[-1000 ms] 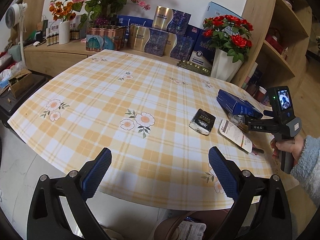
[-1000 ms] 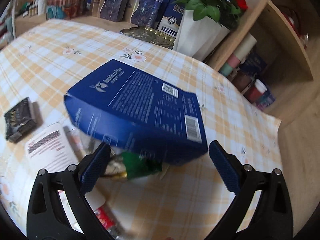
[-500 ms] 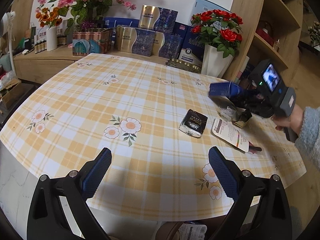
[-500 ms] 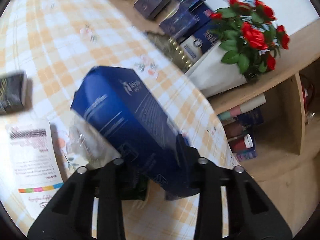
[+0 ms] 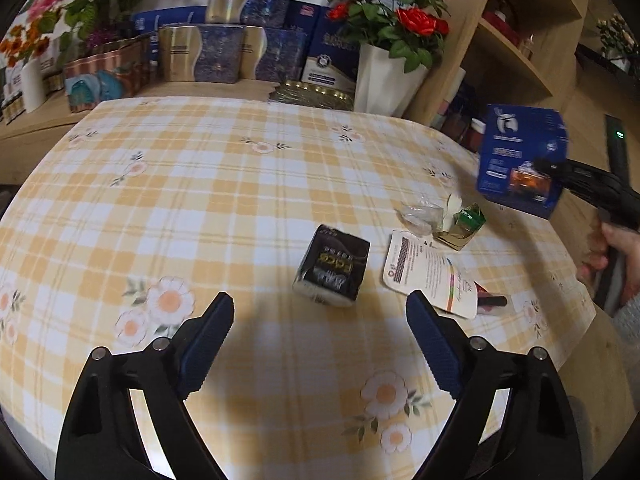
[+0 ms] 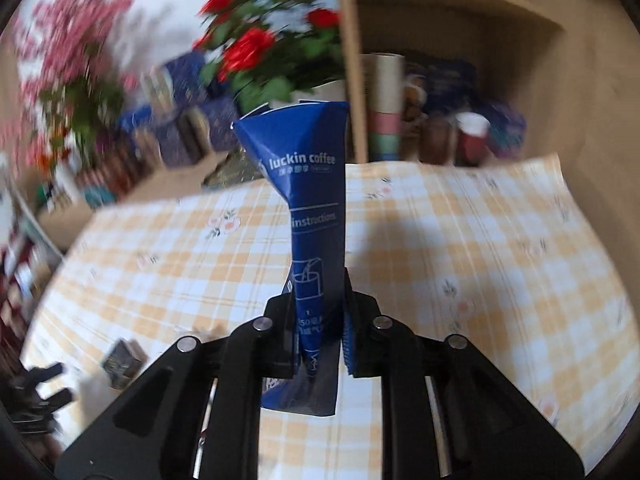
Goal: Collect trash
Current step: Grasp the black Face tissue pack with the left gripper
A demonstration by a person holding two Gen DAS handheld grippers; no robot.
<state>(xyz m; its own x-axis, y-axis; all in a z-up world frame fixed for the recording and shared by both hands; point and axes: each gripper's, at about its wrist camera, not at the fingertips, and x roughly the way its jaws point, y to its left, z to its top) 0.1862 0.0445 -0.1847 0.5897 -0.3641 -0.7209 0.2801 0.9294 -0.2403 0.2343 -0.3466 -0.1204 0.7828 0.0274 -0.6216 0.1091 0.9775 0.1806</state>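
The blue coffee box (image 6: 310,216) is pinched between the fingers of the right gripper (image 6: 320,328), which press in on its lower part so the cardboard is squeezed narrow there. It is held up off the table (image 6: 460,240), its top end flaring wider above the fingers. From the left wrist camera the same box (image 5: 520,160) hangs in the air at the far right, above the table edge, with the black gripper body and the person's hand (image 5: 618,256) behind it.

On the checked tablecloth (image 5: 240,200), below and to the left of the lifted box, lies the remaining litter: a crumpled clear wrapper (image 5: 418,216) touching a small green and gold packet (image 5: 462,226), a white printed card (image 5: 428,274) just nearer, with a dark thin object under its right corner, and a black packet (image 5: 332,268) to the left of the card.

The left gripper (image 5: 320,336) hovers at the near edge of the table, its blue-padded fingers spread wide, holding nothing, with the black packet just beyond them.

At the far side stand a white pot of red roses (image 5: 390,76) and a row of blue and gold boxes (image 5: 224,52); wooden shelves (image 5: 516,52) rise at the right.
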